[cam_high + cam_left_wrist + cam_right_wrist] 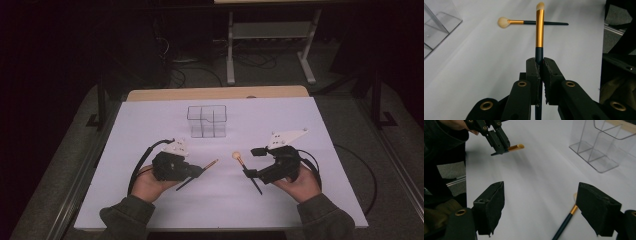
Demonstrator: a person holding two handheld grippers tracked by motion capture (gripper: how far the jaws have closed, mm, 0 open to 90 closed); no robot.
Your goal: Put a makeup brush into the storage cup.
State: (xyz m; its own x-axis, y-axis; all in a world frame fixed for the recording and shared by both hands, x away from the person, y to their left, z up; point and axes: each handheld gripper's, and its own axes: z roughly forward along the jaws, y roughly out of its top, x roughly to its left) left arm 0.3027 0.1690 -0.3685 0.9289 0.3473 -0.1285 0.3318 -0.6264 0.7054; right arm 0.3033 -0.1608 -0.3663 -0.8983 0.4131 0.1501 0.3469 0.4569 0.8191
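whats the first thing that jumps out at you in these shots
The left tongs, clamped on the dark handle of a gold-banded makeup brush, its pale tip pointing away over the white table. A second makeup brush lies flat on the table beside the open right tongs. Farther back, at the table's middle, stands a clear compartmented organizer.

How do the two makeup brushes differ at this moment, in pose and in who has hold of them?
The flat-tipped brush is clamped by its dark handle in the shut left gripper and held above the sheet; the round-tipped brush lies flat on the table, gripped by nothing, near the open right gripper. The held brush has a narrow, flat head; the lying one a fluffy, round head. Both share gold ferrules, dark handles and pale bristles.
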